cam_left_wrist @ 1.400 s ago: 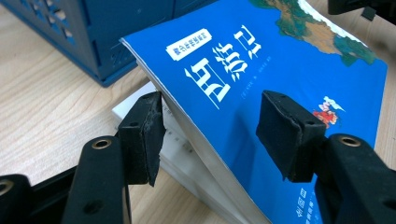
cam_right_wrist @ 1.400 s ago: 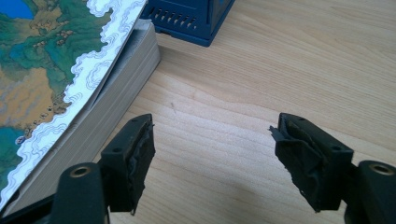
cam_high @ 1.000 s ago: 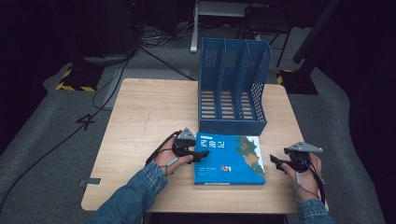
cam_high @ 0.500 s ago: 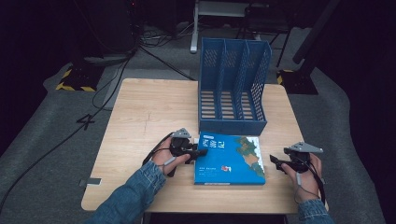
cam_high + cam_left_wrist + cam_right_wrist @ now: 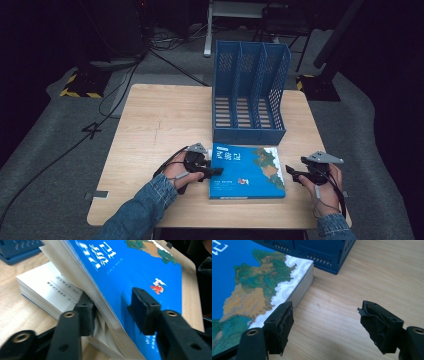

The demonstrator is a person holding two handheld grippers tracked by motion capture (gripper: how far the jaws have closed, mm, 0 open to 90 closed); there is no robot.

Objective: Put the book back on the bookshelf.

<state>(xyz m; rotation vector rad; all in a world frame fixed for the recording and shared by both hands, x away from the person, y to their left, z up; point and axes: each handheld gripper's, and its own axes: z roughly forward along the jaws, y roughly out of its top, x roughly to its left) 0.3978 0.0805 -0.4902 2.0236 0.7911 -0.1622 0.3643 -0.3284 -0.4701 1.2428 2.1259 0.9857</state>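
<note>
A thick book (image 5: 247, 170) with a blue cover and a map picture lies on the wooden table (image 5: 160, 115), just in front of the blue rack. My left gripper (image 5: 216, 171) is at its left edge. In the left gripper view the cover and a wad of top pages (image 5: 140, 267) are lifted at a slant; my left gripper (image 5: 112, 305) is shut on them, one pad beneath, one on the cover, its jaws having just eased open slightly. My right gripper (image 5: 290, 172) stands open by the book's right edge (image 5: 242, 277), apart from it. Its jaws (image 5: 325, 312) have just widened, with bare table between.
A blue three-slot file rack (image 5: 250, 95) stands upright behind the book, its base close to the book's far edge (image 5: 317, 250). Bare tabletop spreads to the left and far left. Cables and dark stands lie on the floor beyond the table.
The left gripper's jaws have closed around the book's left edge, with the cover and top pages between them. The right hand has stayed in place beside the book.
</note>
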